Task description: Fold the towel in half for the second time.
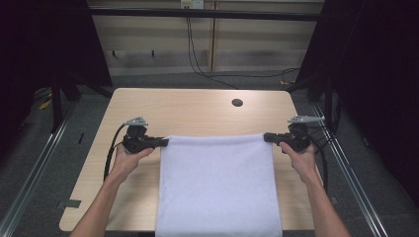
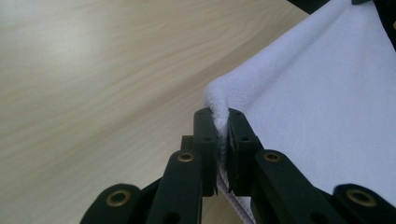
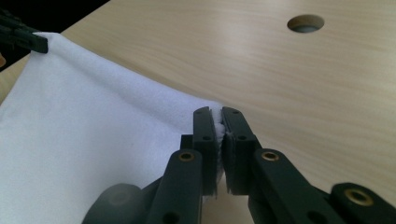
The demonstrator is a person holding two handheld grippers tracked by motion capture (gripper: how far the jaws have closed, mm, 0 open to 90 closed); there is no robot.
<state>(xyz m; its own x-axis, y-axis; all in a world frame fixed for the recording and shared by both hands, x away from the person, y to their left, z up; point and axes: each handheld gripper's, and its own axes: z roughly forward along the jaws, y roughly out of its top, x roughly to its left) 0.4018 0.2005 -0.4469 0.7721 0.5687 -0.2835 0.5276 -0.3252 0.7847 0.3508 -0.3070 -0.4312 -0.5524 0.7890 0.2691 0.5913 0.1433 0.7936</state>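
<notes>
A white towel is stretched flat over the light wooden table, and its near end hangs past the front edge. My left gripper is shut on the towel's far left corner. My right gripper is shut on the far right corner. The far edge of the towel runs taut and straight between the two grippers. In the right gripper view the left gripper shows at the upper left, on its corner.
A round cable hole sits in the table top at the far right, also seen from the right gripper as the hole. Black cables trail on the floor behind the table. Dark frame posts stand at both sides.
</notes>
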